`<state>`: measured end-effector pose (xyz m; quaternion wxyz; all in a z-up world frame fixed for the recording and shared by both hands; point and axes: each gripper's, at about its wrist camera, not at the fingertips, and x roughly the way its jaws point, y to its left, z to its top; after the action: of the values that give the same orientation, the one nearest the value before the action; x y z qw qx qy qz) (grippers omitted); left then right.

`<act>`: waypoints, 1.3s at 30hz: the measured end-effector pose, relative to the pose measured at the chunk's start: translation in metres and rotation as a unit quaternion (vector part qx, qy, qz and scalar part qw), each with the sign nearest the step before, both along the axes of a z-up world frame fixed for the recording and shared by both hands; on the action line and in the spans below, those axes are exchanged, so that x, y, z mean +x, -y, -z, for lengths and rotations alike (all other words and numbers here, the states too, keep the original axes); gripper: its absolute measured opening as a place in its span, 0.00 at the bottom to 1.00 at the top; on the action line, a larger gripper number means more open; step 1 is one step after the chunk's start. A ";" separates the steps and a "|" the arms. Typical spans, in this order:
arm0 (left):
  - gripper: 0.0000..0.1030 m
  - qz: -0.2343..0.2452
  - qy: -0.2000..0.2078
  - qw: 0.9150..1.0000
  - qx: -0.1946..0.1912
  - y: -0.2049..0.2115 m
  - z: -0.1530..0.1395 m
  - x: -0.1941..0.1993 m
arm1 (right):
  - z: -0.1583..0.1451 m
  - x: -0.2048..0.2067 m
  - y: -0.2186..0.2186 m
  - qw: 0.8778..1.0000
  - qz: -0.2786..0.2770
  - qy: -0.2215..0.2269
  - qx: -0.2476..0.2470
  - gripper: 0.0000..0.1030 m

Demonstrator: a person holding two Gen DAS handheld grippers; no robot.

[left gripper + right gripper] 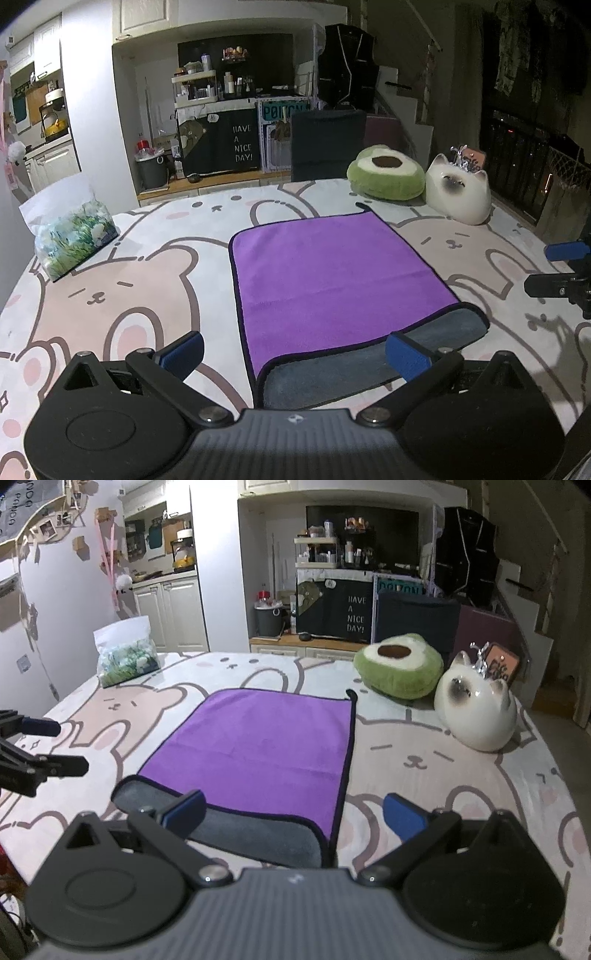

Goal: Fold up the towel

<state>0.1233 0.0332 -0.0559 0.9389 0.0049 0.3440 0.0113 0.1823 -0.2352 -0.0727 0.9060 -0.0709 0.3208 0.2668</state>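
The purple towel (325, 273) lies flat on the table (122, 295), which is covered with a bear-and-rabbit print cloth. Its near edge is turned over, showing a grey underside with dark piping. The left tool (295, 352) hovers at the near left corner, fingers spread wide and holding nothing; its right pad (406, 356) sits over the grey flap, its left pad over bare cloth. The right tool (295, 814) hangs at the near right corner, likewise spread and empty, its left pad (186, 808) over the grey flap and its right pad beside the towel. At the far right stand an avocado cushion (400, 664) and, just beside it, a white cat figure (476, 709). A bag (70, 229) with a flower print stands at the far left, well apart from the towel.
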 end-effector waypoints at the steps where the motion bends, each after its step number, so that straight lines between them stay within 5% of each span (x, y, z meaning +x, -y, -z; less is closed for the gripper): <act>1: 1.00 0.000 -0.001 1.000 -0.002 -0.002 0.003 0.003 | 0.004 0.003 -0.001 1.000 -0.001 -0.002 -0.001 1.00; 16: 1.00 0.001 -0.036 0.998 -0.060 -0.040 0.048 0.028 | 0.054 0.043 0.004 0.999 0.012 -0.030 0.028 1.00; 24: 1.00 0.029 -0.076 0.991 -0.102 -0.063 0.064 0.041 | 0.070 0.063 -0.003 0.997 -0.035 -0.068 -0.001 0.99; 27: 0.97 0.033 -0.083 0.989 -0.114 -0.069 0.067 0.046 | 0.075 0.071 -0.003 0.996 -0.048 -0.077 -0.001 0.88; 35: 0.58 0.042 -0.110 0.982 -0.148 -0.075 0.071 0.053 | 0.084 0.087 -0.002 0.991 -0.072 -0.113 -0.001 0.50; 39: 0.50 0.057 -0.125 0.979 -0.149 -0.071 0.075 0.055 | 0.086 0.089 -0.007 0.988 -0.087 -0.130 -0.007 0.40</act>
<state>0.1782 0.1045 -0.1305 0.8778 -0.1142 0.4554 -0.0946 0.2718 -0.2279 -0.1590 0.8294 -0.0698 0.4306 0.3490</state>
